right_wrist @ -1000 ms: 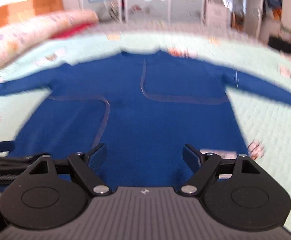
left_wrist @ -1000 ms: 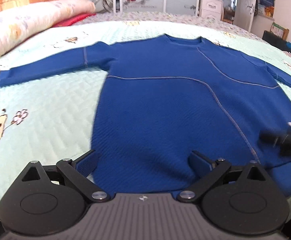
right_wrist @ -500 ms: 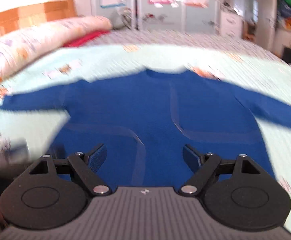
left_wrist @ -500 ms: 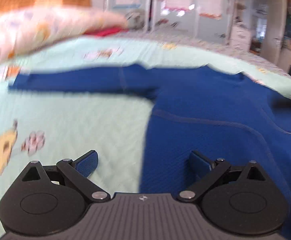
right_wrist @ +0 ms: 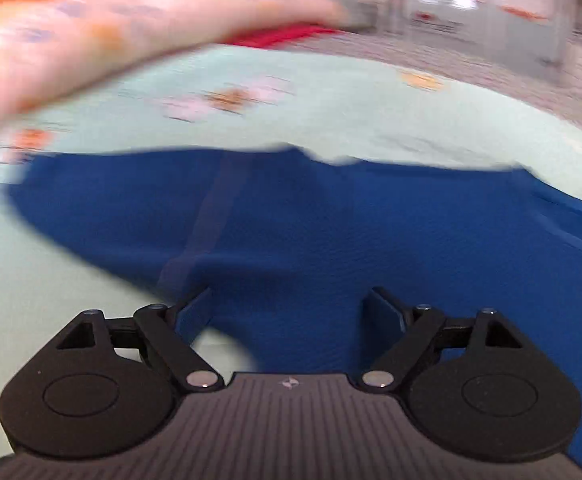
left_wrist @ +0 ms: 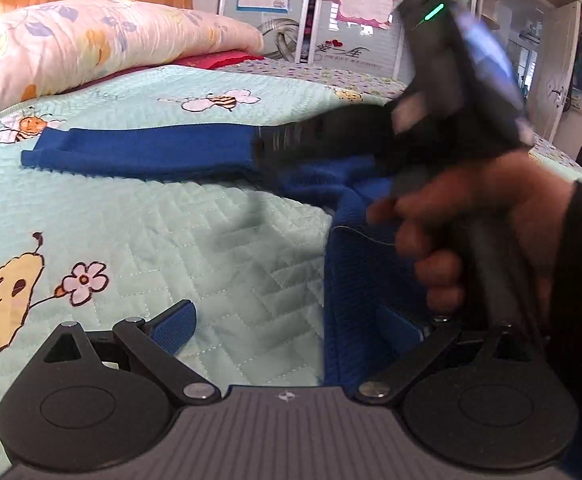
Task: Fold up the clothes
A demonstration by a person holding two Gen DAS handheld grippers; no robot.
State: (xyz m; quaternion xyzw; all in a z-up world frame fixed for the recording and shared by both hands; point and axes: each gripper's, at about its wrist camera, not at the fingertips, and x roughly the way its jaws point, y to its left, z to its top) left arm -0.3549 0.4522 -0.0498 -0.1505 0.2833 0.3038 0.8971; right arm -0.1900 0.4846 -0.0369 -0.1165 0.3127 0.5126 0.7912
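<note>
Our right gripper (left_wrist: 275, 140) reaches for the blue sleeve (left_wrist: 139, 148); both grippers are open, so it may bunch up.

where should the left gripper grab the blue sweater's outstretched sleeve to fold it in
Grip the cuff end of the sleeve, coming from its free tip. It lies flat and straight on the quilt, so that end lifts cleanly. The left gripper is open.

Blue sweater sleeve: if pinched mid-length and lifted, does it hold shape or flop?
Likely flops: the sleeve lies flat and limp on the quilted bedspread. The textured knit probably grips rather than slips. Its cuff end would probably trail and drag.
</note>
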